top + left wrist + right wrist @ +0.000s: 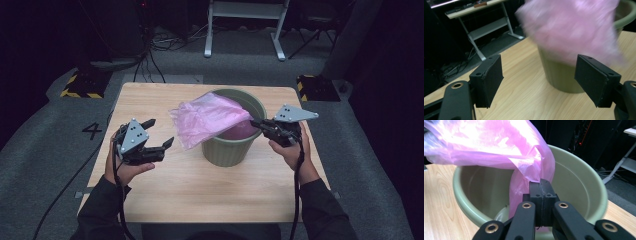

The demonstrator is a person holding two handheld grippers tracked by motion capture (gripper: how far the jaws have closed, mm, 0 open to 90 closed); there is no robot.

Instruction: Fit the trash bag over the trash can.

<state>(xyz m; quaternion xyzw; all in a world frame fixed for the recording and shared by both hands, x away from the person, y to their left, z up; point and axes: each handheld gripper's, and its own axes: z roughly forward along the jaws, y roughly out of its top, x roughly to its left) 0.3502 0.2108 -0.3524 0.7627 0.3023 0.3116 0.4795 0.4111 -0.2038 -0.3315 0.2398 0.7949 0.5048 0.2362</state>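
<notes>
A thin, translucent pink plastic bag [210, 119] is seen draped over the near-left rim of a round, olive-green plastic bucket [231, 150] that stands toward the far side of a light wooden table [200, 190]. One edge of the bag is clenched between the closed jaws of the right gripper [256, 122], which is held at the bucket's right rim; in the right gripper view the film is pinched just above the pads, and the rest is spread out over the bucket's mouth. The left gripper [161, 133] is held above the table to the left of the bucket, apart from the bag, its jaws released and spread wide with nothing between them. In the left gripper view the pink film is shown blurred, hanging over the bucket's wall beyond the parted black pads [489, 79]. Dark sleeves are worn on both forearms.
</notes>
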